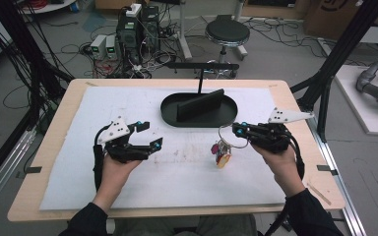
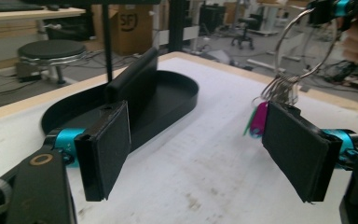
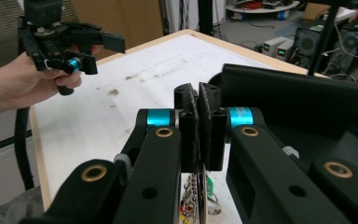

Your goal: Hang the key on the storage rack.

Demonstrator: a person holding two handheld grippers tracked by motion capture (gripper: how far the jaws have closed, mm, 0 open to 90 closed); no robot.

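My right gripper [image 1: 237, 130] is shut on a thin metal key ring [image 1: 228, 136], and a bunch of coloured tags and keys [image 1: 222, 153] hangs from the ring just above the white mat. In the right gripper view the pads [image 3: 198, 100] are pressed together, with the keys [image 3: 200, 196] dangling below them. My left gripper [image 1: 151, 134] stands open and empty at the mat's left, raised off the surface. From the left gripper view the ring [image 2: 307, 46] and a pink tag [image 2: 260, 117] hang beyond my wide-apart jaws [image 2: 200, 154].
A black oval tray [image 1: 165, 105] with an upright black block [image 1: 200, 104] sits at the back middle of the mat. A thin black T-shaped stand [image 1: 200, 78] rises behind it. A stool [image 1: 227, 33] and cables lie on the floor beyond the table.
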